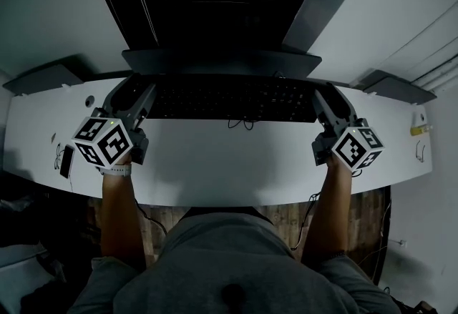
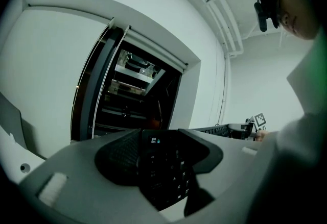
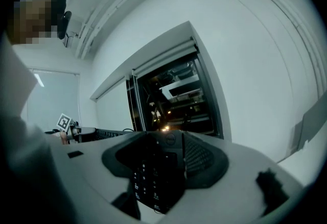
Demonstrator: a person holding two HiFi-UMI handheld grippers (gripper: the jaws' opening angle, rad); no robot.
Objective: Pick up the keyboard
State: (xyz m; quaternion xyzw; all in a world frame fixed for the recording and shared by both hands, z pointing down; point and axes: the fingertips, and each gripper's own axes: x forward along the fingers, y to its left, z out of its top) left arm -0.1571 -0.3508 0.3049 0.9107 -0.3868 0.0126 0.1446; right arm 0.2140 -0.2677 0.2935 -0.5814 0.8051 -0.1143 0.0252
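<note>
A black keyboard lies crosswise over the white desk, close under the dark monitor. My left gripper is shut on its left end, where the Esc key corner sits between the grey jaws. At the other end my right gripper is shut on the number-pad side. The frames do not show whether the keyboard rests on the desk or hangs just above it. A thin cable loop hangs from its front edge.
The monitor and its foot stand right behind the keyboard. A dark phone lies near the desk's left edge, and small items sit at the far right. Grey wedge-shaped pieces flank the desk's back corners.
</note>
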